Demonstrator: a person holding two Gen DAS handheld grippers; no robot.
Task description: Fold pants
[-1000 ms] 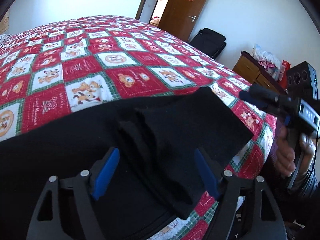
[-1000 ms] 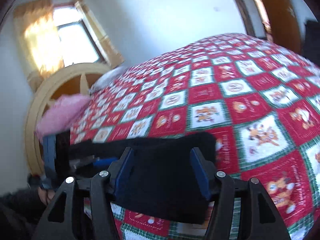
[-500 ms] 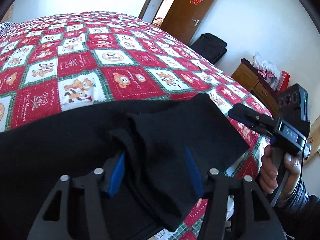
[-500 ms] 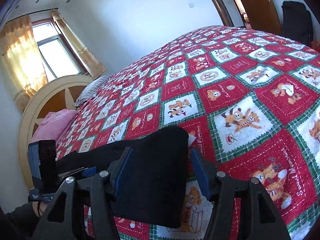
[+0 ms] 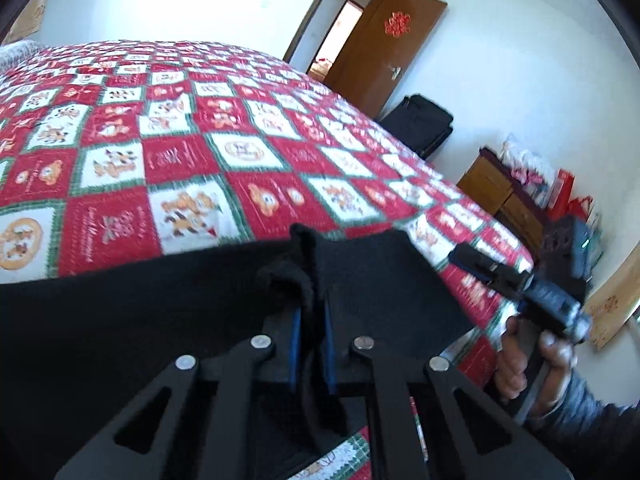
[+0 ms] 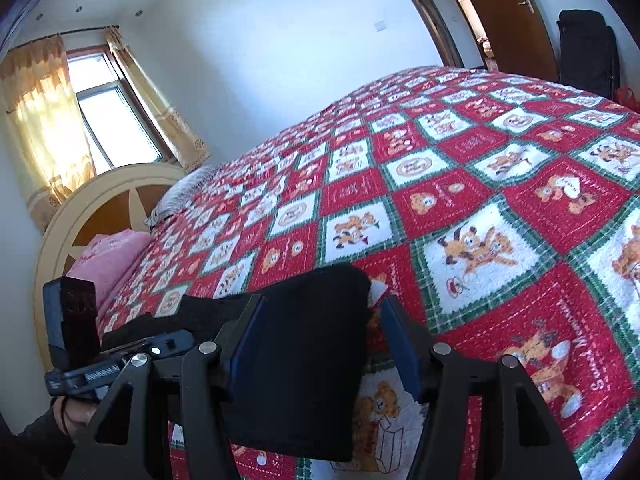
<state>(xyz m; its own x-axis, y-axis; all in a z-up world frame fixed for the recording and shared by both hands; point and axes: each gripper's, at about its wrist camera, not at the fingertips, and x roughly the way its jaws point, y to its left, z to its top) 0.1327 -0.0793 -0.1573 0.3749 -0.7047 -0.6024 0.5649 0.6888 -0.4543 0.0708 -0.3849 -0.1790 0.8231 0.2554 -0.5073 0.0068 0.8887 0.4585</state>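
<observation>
Black pants (image 5: 132, 300) lie along the near edge of a bed with a red, white and green patterned quilt (image 5: 224, 136). My left gripper (image 5: 310, 316) is shut on a raised fold of the pants. It also shows at the left of the right wrist view (image 6: 168, 344). My right gripper (image 6: 320, 320) is open, its blue pads on either side of the pants' end (image 6: 304, 360) on the quilt (image 6: 460, 200). It shows at the right of the left wrist view (image 5: 472, 262), held by a hand.
A wooden door (image 5: 380, 48), a black suitcase (image 5: 420, 124) and a wooden cabinet (image 5: 500, 196) with red bags stand beyond the bed's foot. A round headboard (image 6: 100, 200), pink bedding (image 6: 108, 256) and a curtained window (image 6: 100, 116) are at the head.
My left gripper has closed from open onto a bunched fold of the pants. My right gripper stays open over the pants' end.
</observation>
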